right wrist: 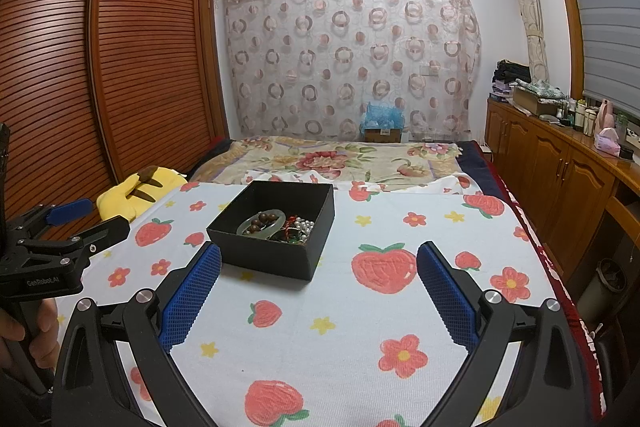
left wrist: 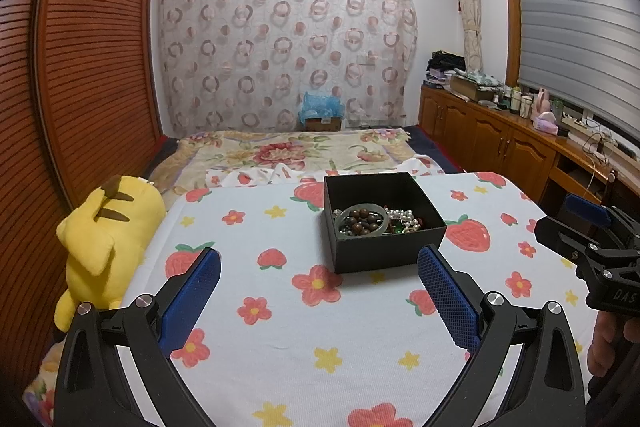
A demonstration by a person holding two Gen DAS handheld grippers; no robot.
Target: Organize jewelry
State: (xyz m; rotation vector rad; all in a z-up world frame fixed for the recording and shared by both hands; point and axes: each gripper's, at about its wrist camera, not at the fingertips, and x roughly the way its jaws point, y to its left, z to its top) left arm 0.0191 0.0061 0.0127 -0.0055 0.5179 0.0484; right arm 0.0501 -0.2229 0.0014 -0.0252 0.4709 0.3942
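A black open box [left wrist: 384,251] stands on the strawberry-print cloth [left wrist: 280,327]. It holds a tangle of jewelry [left wrist: 374,223]: a pale green bangle, brown wooden beads, white pearls. The box also shows in the right wrist view [right wrist: 272,259], with the jewelry [right wrist: 280,225] inside. My left gripper [left wrist: 320,267] is open and empty, just short of the box and a little left of it. My right gripper [right wrist: 320,263] is open and empty, with the box just ahead of its left finger. Each gripper shows at the edge of the other's view: the right gripper [left wrist: 592,227], the left gripper [right wrist: 80,217].
A yellow plush toy [left wrist: 104,247] lies at the cloth's left edge. A slatted wooden wardrobe [left wrist: 88,67] stands on the left. Wooden cabinets [right wrist: 560,171] with bottles run along the right. A floral blanket [left wrist: 300,151] covers the bed beyond the cloth.
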